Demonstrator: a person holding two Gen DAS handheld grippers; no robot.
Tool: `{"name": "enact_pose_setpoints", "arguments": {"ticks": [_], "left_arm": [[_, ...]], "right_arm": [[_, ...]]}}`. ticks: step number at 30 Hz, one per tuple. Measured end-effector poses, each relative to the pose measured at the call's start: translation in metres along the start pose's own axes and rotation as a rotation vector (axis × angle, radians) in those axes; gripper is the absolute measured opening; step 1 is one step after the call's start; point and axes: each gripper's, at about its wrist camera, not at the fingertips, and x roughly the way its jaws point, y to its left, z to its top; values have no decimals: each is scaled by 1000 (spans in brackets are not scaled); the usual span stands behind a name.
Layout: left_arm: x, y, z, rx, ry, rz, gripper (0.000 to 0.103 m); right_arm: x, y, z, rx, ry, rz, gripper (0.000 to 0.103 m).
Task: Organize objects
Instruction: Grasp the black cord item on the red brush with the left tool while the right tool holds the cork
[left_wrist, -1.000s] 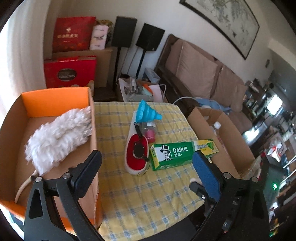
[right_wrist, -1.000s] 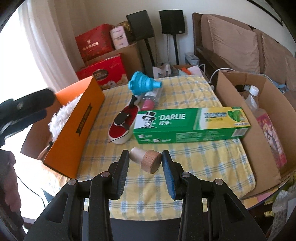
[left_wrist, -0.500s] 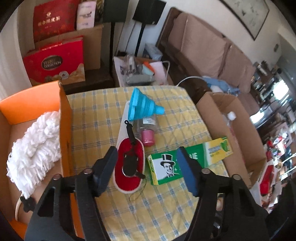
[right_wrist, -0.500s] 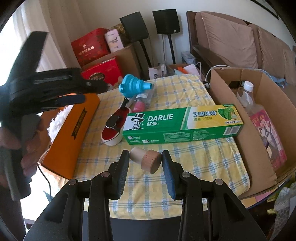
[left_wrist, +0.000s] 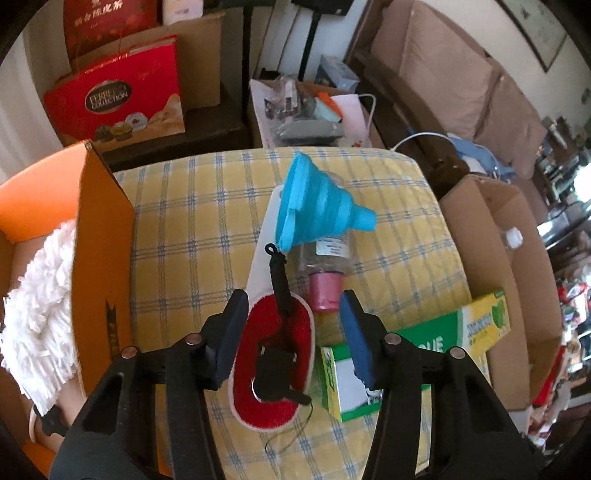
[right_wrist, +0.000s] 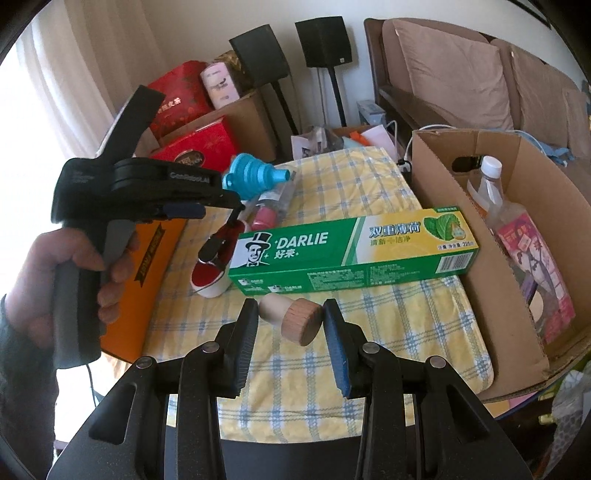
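Lint brush (left_wrist: 275, 354) lies on the checked tablecloth (left_wrist: 192, 221), between the 2 pads of the left gripper (left_wrist: 291, 325).

Largest first: the orange box (left_wrist: 103, 236) stands just left of the brush, the cardboard box (right_wrist: 517, 206) well to the right; the toothpaste carton (right_wrist: 354, 251) touches the brush's red head; the brush's long axis runs away from the left gripper toward the blue funnel (left_wrist: 317, 203); that gripper's jaws have just been closing around the head, not visibly pressing; it is the nearer tool; the right gripper (right_wrist: 290, 328) hangs part-open astride the wooden stopper (right_wrist: 291, 317), grip uncertain.
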Motion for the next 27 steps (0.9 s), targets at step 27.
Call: {"name": "enact_pose_setpoints", "arguments": {"ticks": [27], "left_arm": [[-20, 4, -15, -34, -65, -56, 10]], "right_arm": [[4, -1, 1, -8, 10, -7, 36]]}}
